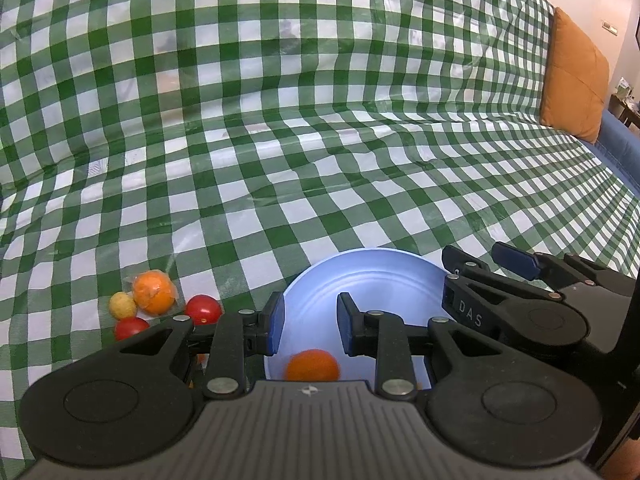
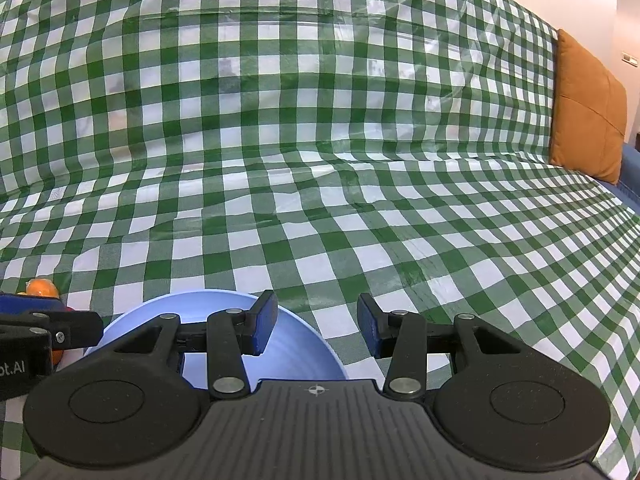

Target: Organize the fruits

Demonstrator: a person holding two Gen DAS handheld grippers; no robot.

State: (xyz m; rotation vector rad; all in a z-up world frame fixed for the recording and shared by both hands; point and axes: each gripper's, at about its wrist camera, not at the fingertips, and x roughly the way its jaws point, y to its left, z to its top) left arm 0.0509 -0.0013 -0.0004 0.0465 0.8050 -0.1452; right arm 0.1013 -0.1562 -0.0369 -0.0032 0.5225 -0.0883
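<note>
Left gripper (image 1: 310,328): jaws parted to a moderate gap, nothing between the pads, held above the near-left part of the blue bowl (image 1: 376,276). Directly below and just short of its fingertips, an orange fruit (image 1: 313,366) lies inside the bowl, blurred, so whether it has settled cannot be told.

Right gripper (image 2: 316,328): jaws likewise apart and empty, over the bowl's right rim and the checked cloth (image 2: 360,160).

Remaining fruit lies on the cloth to the left of the left gripper, outside the bowl: a wrapped orange (image 1: 155,293), a small yellow fruit (image 1: 123,305) touching it, and two red fruits (image 1: 203,309) (image 1: 131,327) nearer the left finger. All are roundish, with no long axis to align on.

Judgement: the left gripper is nearer this cluster; the coming move turns on a leftward reach, the closest red fruit lying just beside its left finger.
</note>
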